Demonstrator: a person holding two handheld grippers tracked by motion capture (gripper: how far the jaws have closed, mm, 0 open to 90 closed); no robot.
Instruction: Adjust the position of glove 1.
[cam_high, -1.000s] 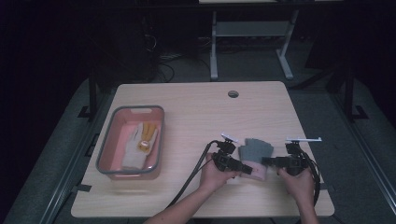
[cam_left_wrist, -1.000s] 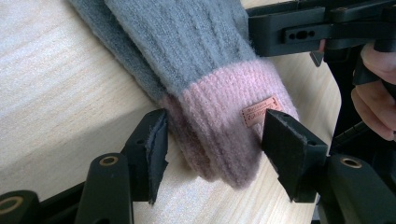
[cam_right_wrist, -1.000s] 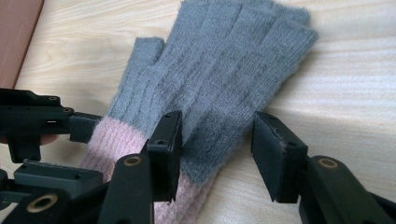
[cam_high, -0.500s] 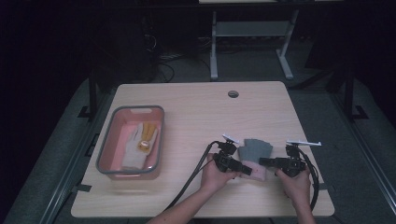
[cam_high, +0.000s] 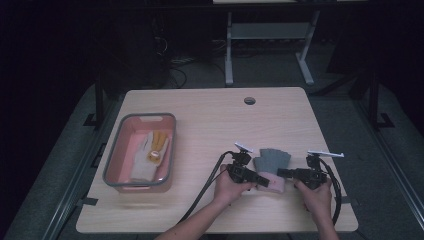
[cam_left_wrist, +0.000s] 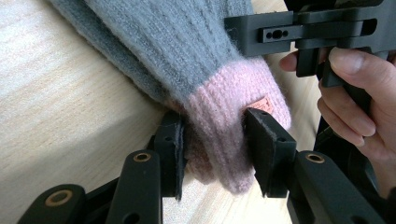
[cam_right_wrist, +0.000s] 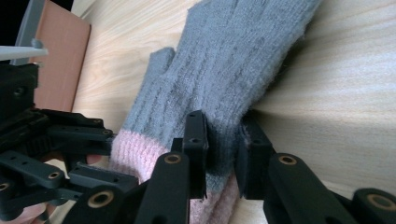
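Both grippers (cam_high: 271, 176) pinch the glove (cam_high: 270, 165) lying between them.

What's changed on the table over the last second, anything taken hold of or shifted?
Very little. The right gripper has edged slightly toward the grey and pink glove; both it and the left gripper stay clamped on the glove's cuff end. The glove lies where it was on the table. The tub and the gloves inside it are unmoved.
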